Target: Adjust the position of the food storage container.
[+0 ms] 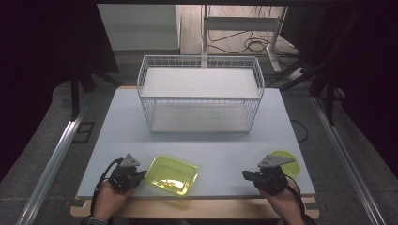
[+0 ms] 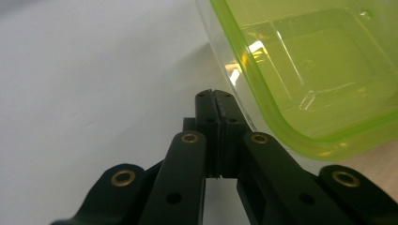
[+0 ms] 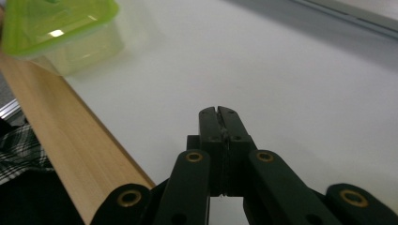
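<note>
Seemingly just starting: resting both jaws pressed together and empty, left gripper (image 1: pixel 139 175) just beside tray (image 1: pixel 172 175) at six o'clock, right gripper (image 1: pixel 248 175) near lid (image 1: pixel 287 156) at four, leaving rack (image 1: pixel 200 93) at twelve unloaded.

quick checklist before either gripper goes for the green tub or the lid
1. Left gripper empty, jaws shut: not ok for grasping, open first.
2. Right gripper empty, jaws shut: not ok, open first.
3. Tub upright, open side up, beside the left gripper: ok.
4. Lid flat on the table, partly hidden behind the right gripper: ok.
5. Wire rack shelves free: ok.
6. Whether the lid fits the tub: cannot tell.
</note>
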Demonstrator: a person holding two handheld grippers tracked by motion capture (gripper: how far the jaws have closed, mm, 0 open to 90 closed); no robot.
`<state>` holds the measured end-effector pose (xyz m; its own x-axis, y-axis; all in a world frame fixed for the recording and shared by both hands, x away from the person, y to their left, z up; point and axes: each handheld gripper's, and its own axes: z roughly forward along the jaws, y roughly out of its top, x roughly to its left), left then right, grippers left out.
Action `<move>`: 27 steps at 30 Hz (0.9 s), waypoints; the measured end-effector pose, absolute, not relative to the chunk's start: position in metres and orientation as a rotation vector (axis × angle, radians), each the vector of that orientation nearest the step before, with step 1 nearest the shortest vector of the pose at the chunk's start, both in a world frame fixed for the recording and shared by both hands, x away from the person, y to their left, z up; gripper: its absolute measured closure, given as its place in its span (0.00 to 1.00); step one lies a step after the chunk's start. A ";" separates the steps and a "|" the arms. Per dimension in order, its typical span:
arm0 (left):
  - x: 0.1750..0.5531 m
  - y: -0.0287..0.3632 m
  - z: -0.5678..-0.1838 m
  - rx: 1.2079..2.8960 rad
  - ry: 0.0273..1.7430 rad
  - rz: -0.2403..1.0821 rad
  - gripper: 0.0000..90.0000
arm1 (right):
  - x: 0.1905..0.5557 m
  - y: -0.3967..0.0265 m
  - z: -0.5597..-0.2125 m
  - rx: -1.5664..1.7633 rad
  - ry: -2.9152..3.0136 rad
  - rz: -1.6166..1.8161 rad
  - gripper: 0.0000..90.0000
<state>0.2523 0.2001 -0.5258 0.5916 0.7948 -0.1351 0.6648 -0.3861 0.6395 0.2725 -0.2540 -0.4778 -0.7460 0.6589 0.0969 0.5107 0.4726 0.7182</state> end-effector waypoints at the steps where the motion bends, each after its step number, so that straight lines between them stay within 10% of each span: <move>1: 0.252 0.197 -0.525 2.157 1.143 0.244 1.00 | 0.272 -0.252 -0.479 1.006 2.536 1.131 0.99; 27: 0.257 0.124 -0.526 2.202 0.936 0.083 1.00 | 0.285 -0.200 -0.504 0.917 2.721 1.053 0.99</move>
